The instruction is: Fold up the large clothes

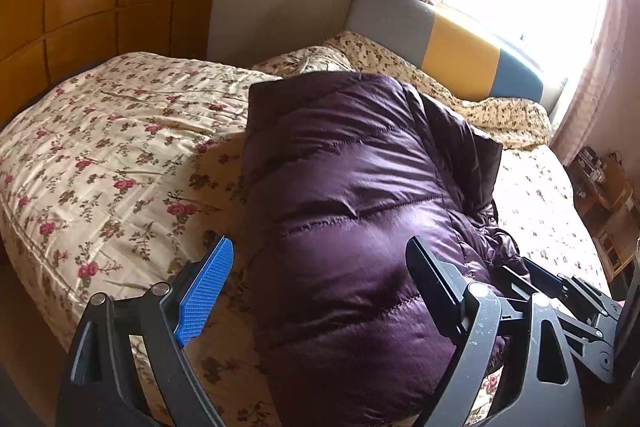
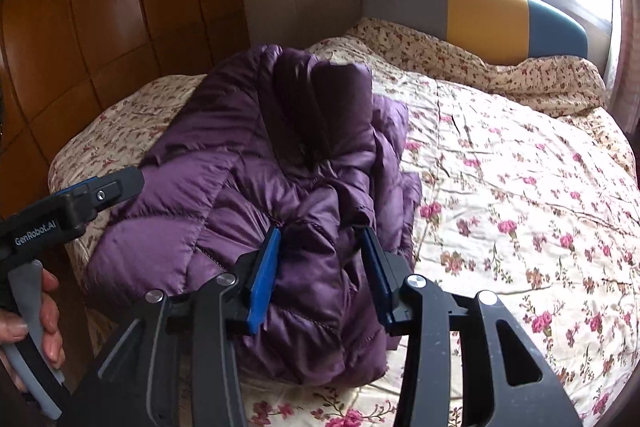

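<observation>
Bed (image 2: 520, 187): the largest item, covered with a floral quilt, which we recorded as the surface carrying everything else. Purple down jacket (image 2: 248, 195): it lay bunched across the near half of the bed, partly gathered into a thick pile. We judged it light for its bulk, soft and puffy, with a glossy shell likely to slide in a pinch; the quilted seams and doubled hem edges looked to us the surest places to take hold, since a single smooth panel would probably slip or balloon. Right claw (image 2: 320, 275): its blue pads stood on either side of a raised fold at the jacket's near edge, narrowed and apparently pressing that fold between them. Left claw (image 1: 320, 283): spread wide above the jacket's near end, nothing between its fingers. Views compared: the right wrist camera showed the crumpled, layered side of the jacket, the left claw's finger from outside (image 2: 108, 191) and the person's hand (image 2: 36, 323) on its handle; the left wrist camera showed none of these, but gave the smooth broad back panel (image 1: 352, 187), and the clutter on the floor beside the bed (image 1: 604, 195).
</observation>
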The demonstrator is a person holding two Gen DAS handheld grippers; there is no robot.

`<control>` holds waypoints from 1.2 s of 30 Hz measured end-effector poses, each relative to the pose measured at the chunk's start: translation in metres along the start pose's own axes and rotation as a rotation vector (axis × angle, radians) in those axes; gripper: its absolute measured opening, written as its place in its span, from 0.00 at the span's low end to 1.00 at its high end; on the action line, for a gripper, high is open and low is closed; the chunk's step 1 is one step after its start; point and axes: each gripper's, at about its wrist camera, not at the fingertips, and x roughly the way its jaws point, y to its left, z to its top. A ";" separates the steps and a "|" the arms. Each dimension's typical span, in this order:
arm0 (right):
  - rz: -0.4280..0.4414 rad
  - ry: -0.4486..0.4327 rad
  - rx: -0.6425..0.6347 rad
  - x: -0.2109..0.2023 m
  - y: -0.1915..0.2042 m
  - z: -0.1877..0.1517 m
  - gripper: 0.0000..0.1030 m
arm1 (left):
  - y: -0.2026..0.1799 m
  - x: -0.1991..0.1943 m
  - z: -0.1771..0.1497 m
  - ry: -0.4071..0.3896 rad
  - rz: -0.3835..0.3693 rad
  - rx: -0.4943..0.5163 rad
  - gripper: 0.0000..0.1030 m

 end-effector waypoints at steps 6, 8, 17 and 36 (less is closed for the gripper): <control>-0.007 0.029 -0.006 0.015 -0.003 -0.010 0.40 | -0.002 0.014 -0.010 0.039 -0.011 -0.002 0.85; -0.012 0.046 -0.003 0.025 -0.005 -0.014 0.40 | -0.002 0.022 -0.013 0.058 -0.018 -0.004 0.85; -0.019 0.057 0.004 0.039 -0.008 -0.021 0.41 | -0.002 0.029 -0.018 0.068 -0.008 -0.006 0.86; -0.080 -0.007 0.010 -0.012 0.004 -0.011 0.61 | 0.009 -0.024 -0.029 -0.003 0.093 -0.056 0.97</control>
